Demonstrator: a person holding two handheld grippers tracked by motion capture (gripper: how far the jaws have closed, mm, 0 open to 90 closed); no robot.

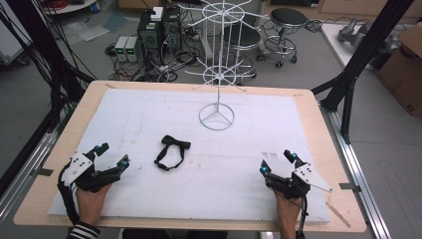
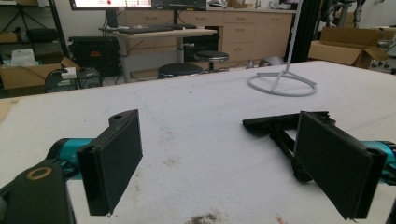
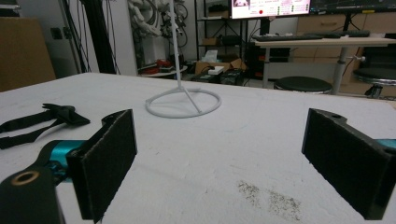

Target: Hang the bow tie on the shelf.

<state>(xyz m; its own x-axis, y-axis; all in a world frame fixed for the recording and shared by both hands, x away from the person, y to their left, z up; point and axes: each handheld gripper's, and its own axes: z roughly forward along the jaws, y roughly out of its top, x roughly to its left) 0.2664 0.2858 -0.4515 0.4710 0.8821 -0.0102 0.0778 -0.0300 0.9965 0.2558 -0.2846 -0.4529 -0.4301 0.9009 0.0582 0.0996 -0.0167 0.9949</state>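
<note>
Black bow tie (image 1: 171,152) flat on white worktop (image 1: 249,209), left of centre, in front of white wire stand (image 1: 217,117) and well apart from its ring base. Lies nearer left gripper (image 1: 112,154), ahead and to its right; from right gripper (image 1: 278,162) well off to the left, across bare mat. Left gripper released, jaws wide, nothing between them; in left gripper view bow tie (image 2: 275,126) just past the right-hand jaw, partly hidden behind it, not between the jaws. Right gripper (image 3: 219,163) also released, jaws spread, empty; in right gripper view bow tie (image 3: 44,119) far at left edge, stand base (image 3: 183,103) straight ahead. Long axis of bow tie roughly diagonal in high view: bow knot toward the stand side, strap looping back toward the person. Likely left hand's pick; needs a swing right and forward to centre jaws on the knot or strap. Both hands resting low near front edge of worktop.
</note>
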